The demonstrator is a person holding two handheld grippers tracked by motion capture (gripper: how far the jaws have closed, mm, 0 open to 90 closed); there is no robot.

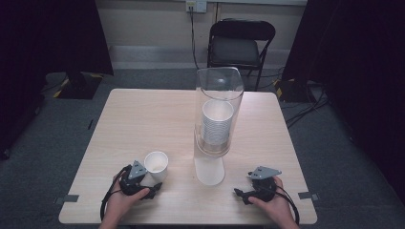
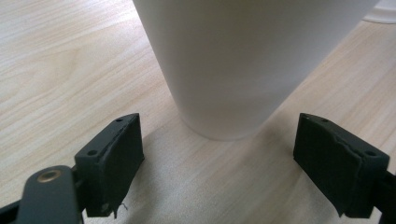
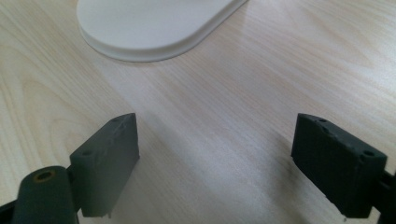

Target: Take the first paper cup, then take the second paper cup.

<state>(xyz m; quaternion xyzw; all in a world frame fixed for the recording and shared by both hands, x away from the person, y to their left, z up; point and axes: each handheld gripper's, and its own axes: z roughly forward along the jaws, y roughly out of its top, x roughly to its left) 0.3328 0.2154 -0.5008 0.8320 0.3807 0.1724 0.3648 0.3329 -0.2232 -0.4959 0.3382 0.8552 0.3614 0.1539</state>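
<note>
A white paper cup [image 1: 156, 165] stands upright on the wooden table [image 1: 143, 114], near the front left. My left gripper [image 1: 152, 190] sits just behind it, open, with the cup [image 2: 243, 65] standing a little beyond the jaws and not between them. A tall clear dispenser tube [image 1: 217, 112] holds a stack of white cups [image 1: 216, 123] and rests on a white base [image 1: 209, 171]. My right gripper [image 1: 239, 194] is open at the front right, with bare table between its jaws and the white base [image 3: 154, 23] ahead of it.
A black folding chair [image 1: 239, 45] stands behind the table's far edge. Dark curtains hang on both sides, and cables lie on the grey floor at the right. A hand holds each gripper at the table's near edge.
</note>
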